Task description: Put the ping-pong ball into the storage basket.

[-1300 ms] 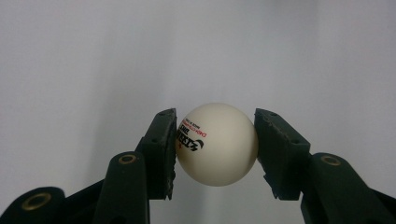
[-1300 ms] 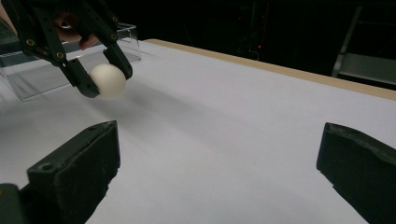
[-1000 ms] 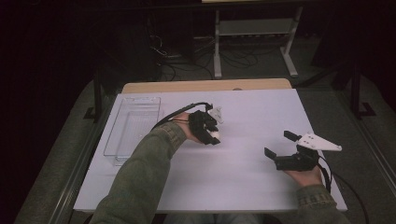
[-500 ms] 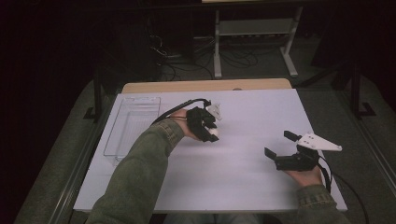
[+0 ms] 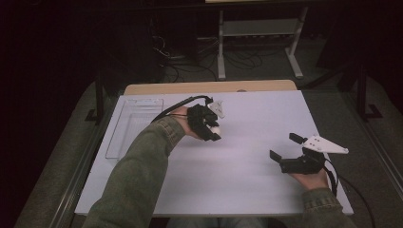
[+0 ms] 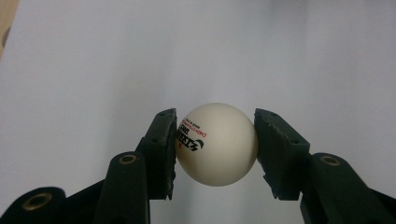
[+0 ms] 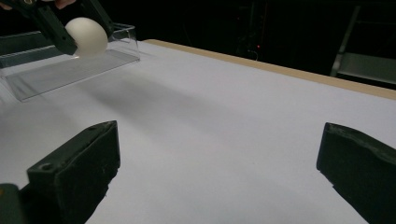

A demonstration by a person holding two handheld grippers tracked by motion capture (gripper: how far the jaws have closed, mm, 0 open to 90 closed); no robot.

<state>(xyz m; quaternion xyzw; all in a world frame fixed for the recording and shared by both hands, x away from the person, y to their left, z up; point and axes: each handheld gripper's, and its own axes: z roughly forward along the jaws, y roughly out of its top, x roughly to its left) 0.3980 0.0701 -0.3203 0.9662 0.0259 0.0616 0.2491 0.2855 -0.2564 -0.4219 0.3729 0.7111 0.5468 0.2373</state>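
1. High view.
   - Left tool [image 5: 212, 128]: held above the white surface [image 5: 247, 190], toward its far left part. A white ball [image 5: 215, 129] sits between its jaws.
   - Clear tray [image 5: 124, 142]: lies at the left edge of the surface, just beside the left forearm. Nothing can be made out inside it.
   - Right tool [image 5: 284, 146]: low at the right side of the surface, well apart from the ball, jaws wide with nothing between them.
   - Progress, as a judgement: the ball is picked up and off the surface; putting it down remains, and the tray looks the likely place.

2. Left gripper view.
   - Left tool [image 6: 215, 140]: both jaws press on the ball [image 6: 217, 144], one on each side, at about its widest part.
   - The ball carries a black and red printed mark facing the left-hand jaw.
   - Bare surface [image 6: 93, 70] lies behind the ball; the grip looks centred and firm.

3. Right gripper view.
   - Right tool [image 7: 219, 158]: jaws spread wide, bare surface [image 7: 210, 116] between them, idle.
   - Farther off at upper left, the ball [image 7: 86, 36] hangs in the other tool's jaws in front of the clear tray [image 7: 70, 65], above or just short of its near wall; which cannot be told.
   - Left to do, as a judgement: carry the ball over the tray wall, lower it, release.
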